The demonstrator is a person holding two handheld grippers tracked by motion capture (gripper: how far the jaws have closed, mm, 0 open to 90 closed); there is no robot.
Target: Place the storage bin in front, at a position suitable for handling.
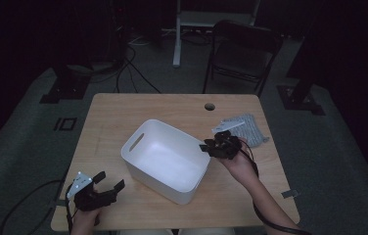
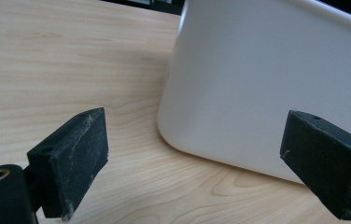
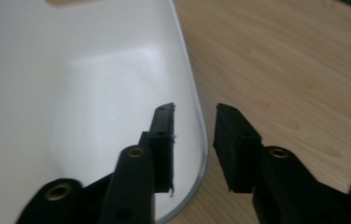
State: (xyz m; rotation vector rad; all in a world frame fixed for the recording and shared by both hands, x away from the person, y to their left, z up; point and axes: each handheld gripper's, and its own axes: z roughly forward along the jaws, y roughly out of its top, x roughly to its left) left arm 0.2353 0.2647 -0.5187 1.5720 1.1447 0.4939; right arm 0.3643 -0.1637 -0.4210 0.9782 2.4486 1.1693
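right tongs (image 3: pixel 193 149) straddle the rim of the white bin (image 1: pixel 165 159), one jaw inside, one outside, a gap on each side of the wall, so nothing is clamped. the right hand (image 1: pixel 241 164) reaches in from the bin's right edge. left tongs (image 2: pixel 197 163) gape wide, released, low at the bin's near corner, wrist resting on the tabletop (image 1: pixel 123 110). the bin's inside looks bare. a grey cloth (image 1: pixel 248 128) lies behind the right hand, partly hidden.

obstacle: white bin (image 1: pixel 165 159) mid-table | grey cloth (image 1: pixel 244 128) right of bin | free: tabletop (image 1: pixel 108 117) left, behind bin
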